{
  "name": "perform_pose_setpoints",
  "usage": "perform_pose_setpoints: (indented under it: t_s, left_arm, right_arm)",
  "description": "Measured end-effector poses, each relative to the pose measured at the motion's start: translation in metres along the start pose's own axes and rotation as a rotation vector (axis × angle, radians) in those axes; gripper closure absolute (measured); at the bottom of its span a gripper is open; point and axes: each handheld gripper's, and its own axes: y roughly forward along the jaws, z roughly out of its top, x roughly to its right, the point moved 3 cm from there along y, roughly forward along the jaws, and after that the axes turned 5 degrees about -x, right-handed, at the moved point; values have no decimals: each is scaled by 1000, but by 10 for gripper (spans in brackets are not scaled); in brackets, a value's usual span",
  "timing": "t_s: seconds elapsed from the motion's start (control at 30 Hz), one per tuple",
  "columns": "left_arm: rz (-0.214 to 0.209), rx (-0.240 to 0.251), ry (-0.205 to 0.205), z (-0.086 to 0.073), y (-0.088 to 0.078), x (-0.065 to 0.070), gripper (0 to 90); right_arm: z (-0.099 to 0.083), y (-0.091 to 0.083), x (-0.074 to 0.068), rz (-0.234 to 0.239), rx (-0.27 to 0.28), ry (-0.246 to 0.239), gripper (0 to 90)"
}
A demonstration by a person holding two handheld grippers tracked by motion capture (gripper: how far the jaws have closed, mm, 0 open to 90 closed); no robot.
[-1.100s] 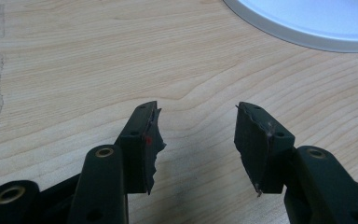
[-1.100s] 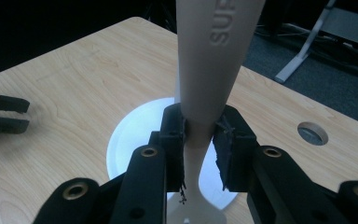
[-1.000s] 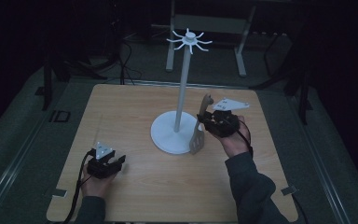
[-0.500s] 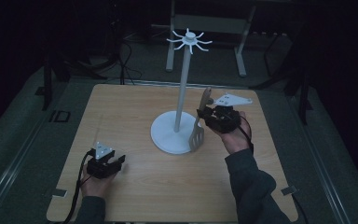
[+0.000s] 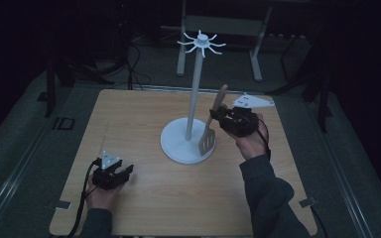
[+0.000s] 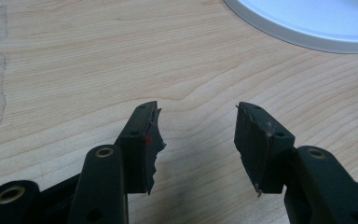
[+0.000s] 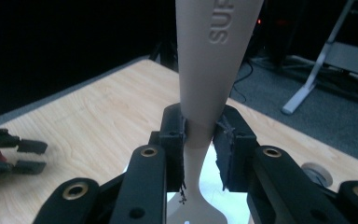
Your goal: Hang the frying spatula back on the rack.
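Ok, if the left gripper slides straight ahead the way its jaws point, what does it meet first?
Probably the white round base of the stand; the left gripper is open, with bare table before it.

The table (image 5: 144, 119) is pale, light-brown wood with a wavy grain; a faint pale scuff streaks it left of the left gripper (image 6: 196, 140), whose 2 jaws are matte black with brass-coloured rivets. On the table the stand (image 5: 191, 134) is plain white from round base to spoked top. Beside its base, the spatula (image 5: 212, 126) is beige, with raised same-colour lettering on the handle. The right gripper (image 7: 200, 140) is black too, topped by a light grey plate. The sleeves are dark grey
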Motion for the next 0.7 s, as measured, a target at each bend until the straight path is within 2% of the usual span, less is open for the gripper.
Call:
perform_pose_setpoints:
  t_s: [0.1, 0.27, 0.6, 0.7]
  left_arm:
    - [0, 0, 0, 0, 0, 0, 500]
    - [0, 0, 0, 0, 0, 0, 500]
    - [-3, -7, 6, 0, 1, 0, 500]
    - [-3, -4, 4, 0, 1, 0, 500]
  right_arm:
    - [2, -2, 1, -1, 33, -4, 742]
    - [6, -3, 3, 0, 54, 1, 741]
    - [14, -5, 6, 4, 69, 1, 741]
    - [18, -5, 6, 25, 61, -3, 742]
